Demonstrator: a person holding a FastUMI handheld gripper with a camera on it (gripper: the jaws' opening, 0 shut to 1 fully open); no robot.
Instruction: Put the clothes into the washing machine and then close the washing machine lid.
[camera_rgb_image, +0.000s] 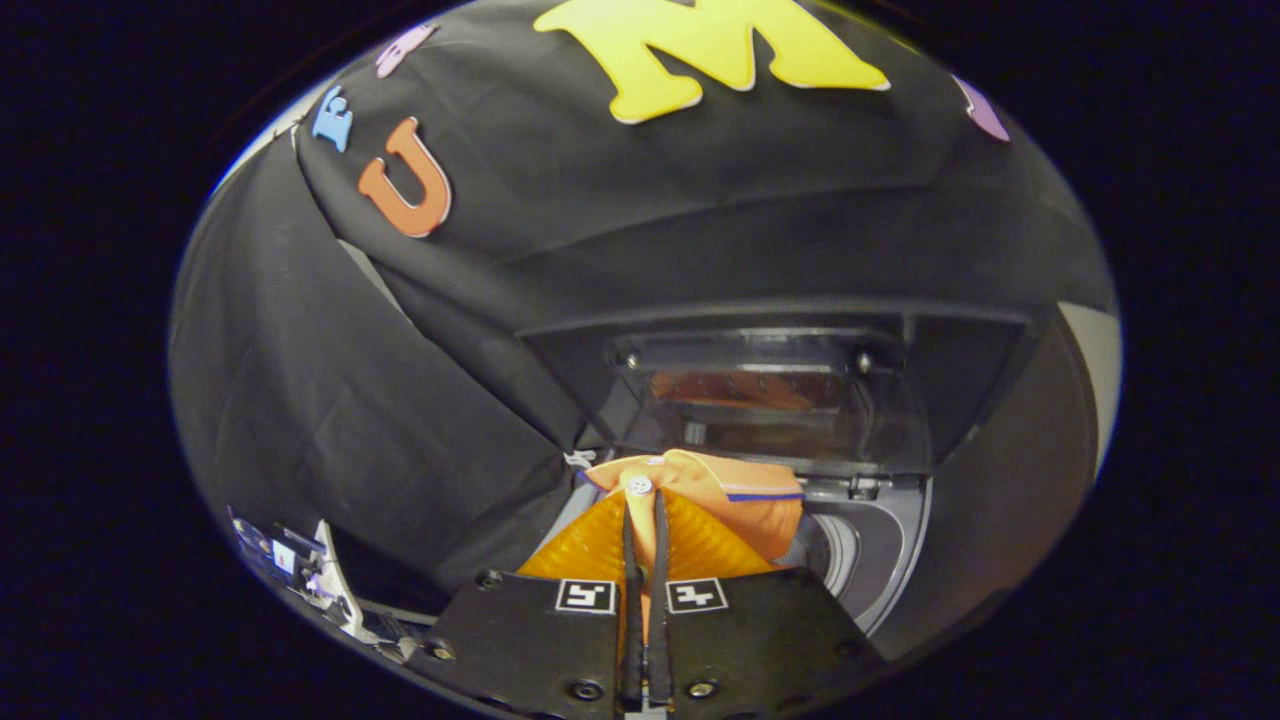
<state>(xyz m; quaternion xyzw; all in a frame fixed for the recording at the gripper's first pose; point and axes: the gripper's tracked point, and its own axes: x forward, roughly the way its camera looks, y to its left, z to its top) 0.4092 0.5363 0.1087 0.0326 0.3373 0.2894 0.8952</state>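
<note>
Pinching an orange shirt (745, 495) by its collar, the hand-held gripper (645, 520) — fingers nearly together on the cloth — carries it above the washing machine (880, 560), whose lid (770, 390) stands raised.

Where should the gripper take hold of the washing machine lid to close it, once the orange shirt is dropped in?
Probably the lid's free top edge, approached from the front: it stands raised behind the drum opening, hinged at its base, so it should swing down. First the gripper, shut on the orange shirt, must release.
</note>
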